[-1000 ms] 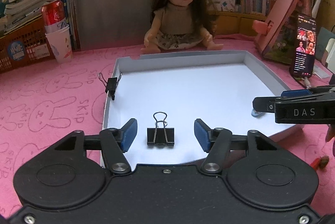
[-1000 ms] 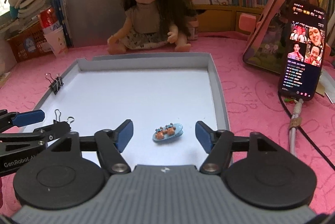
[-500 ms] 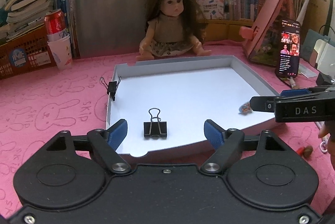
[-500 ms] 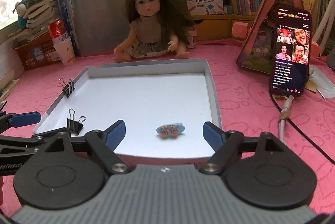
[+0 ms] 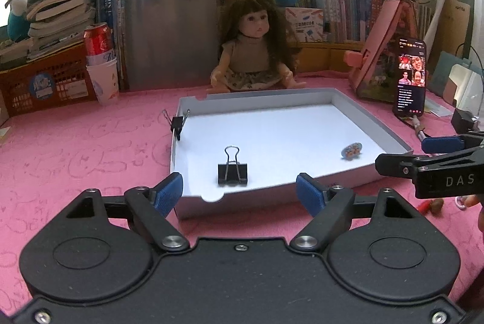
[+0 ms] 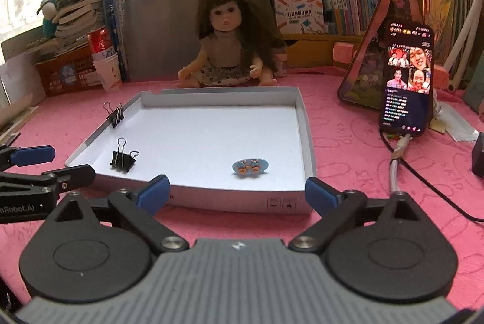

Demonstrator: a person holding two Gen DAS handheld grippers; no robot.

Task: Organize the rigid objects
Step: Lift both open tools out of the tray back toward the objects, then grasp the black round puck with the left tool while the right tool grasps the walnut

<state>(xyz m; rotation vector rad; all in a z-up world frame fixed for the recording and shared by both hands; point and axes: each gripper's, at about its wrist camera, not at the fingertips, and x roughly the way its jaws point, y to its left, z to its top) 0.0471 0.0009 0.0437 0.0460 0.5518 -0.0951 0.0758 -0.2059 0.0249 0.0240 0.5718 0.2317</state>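
1. Your left gripper (image 5: 239, 191), black body with blue pads, sits in front of the near wall of the shallow white cardboard tray (image 5: 348, 179). Jaws wide apart, nothing between them, nothing held.
2. The left jaws have just been opening.
3. Your right gripper (image 6: 237, 193), grey ribbed body with blue pads, also sits at the tray's near wall (image 6: 230, 201). Jaws spread very wide, empty.
4. The right jaws have just been opening too.
5. A black metal binder clip with silver wire handles (image 5: 232, 169) stands on the tray floor near the front left corner, one handle up. It is just beyond your left gripper's pads, not touching them. In the right wrist view the same clip (image 6: 122, 160) shows with one handle up and one folded sideways.
6. A second, smaller black binder clip (image 5: 178, 123) is clamped onto the tray's left wall, handles splayed upward; also seen at (image 6: 115, 118).
7. A small blue oval hair clip with orange bear figures (image 6: 250, 166) lies flat on the tray floor toward the front right, beyond your right gripper, apart from it. Left view has it at (image 5: 351, 149).
8. The tray sits on a pink tablecloth with bunny outlines (image 5: 75, 160).
9. A long-haired doll (image 6: 225, 51) sits behind the tray's far wall; a lit smartphone (image 6: 407, 79) stands propped to the right.
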